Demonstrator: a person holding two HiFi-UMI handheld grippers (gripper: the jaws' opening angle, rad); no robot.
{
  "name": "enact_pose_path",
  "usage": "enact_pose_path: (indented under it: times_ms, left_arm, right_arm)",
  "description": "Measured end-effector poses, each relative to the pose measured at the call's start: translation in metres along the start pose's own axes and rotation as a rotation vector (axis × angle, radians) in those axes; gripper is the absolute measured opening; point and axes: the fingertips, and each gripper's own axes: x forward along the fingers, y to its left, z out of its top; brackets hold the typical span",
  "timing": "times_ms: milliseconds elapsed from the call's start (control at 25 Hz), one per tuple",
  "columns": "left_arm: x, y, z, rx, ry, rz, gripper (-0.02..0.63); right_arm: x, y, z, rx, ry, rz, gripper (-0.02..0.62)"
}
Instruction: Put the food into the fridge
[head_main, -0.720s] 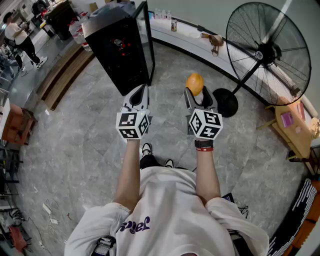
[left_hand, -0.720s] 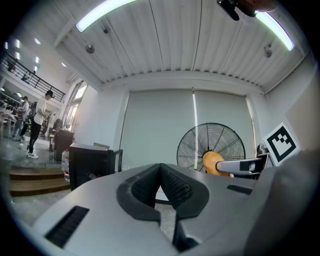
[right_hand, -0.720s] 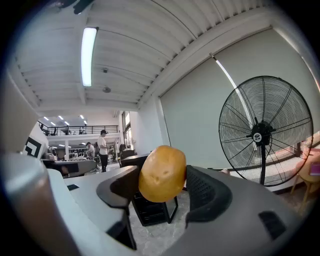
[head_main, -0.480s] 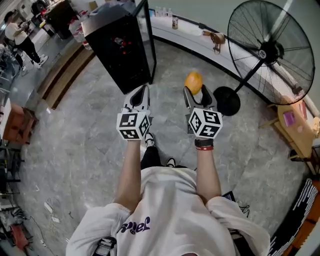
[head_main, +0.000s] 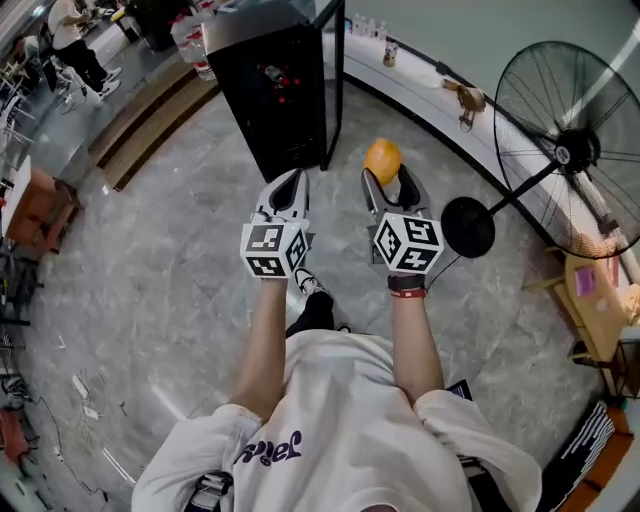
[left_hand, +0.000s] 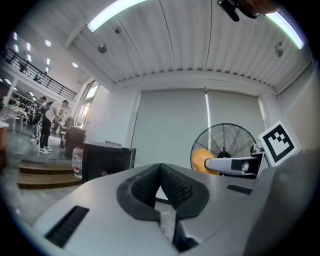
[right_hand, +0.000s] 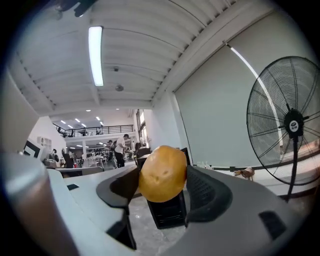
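The food (head_main: 382, 160), a single round orange-yellow piece, sat pinched between the pads of the right tool (head_main: 388, 185), whose jaws stood wide around it, in the air just short of the fridge (head_main: 280, 90) and toward its door side. The left tool (head_main: 288, 185) was alongside, also facing the fridge, its jaws pressed together on nothing. The fridge's door (head_main: 335, 60) looked swung open. To do this step well, the right tool should probably hold its squeeze steady and level, pass clear of the door edge, and let go only once the food rests on a shelf; the free left tool could hold the door. Counted: one piece of food, one fridge, two tools, one standing fan (head_main: 575, 150) beyond the fridge's door side
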Motion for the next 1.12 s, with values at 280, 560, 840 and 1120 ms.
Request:
enact_pose_path:
  times_ms: [280,560,840,1120]
  left_arm:
    - [0.031,0.063,0.014,0.004,-0.006,0.072,0.018]
    - [0.058,0.113,0.016,0.003,0.004,0.125,0.018]
    - [0.084,0.165,0.019,-0.015,-0.007,0.173,0.018]
    - [0.103,0.206,0.024,-0.025,-0.021,0.214,0.018]
  right_arm:
    - [0.074,0.020,0.006,0.007,0.011,0.061,0.311]
    - [0.138,0.040,-0.001,0.009,0.048,0.125,0.311]
    - [0.199,0.061,-0.007,-0.014,0.080,0.185,0.311]
    - [0.249,0.079,-0.009,-0.017,0.100,0.230,0.312]
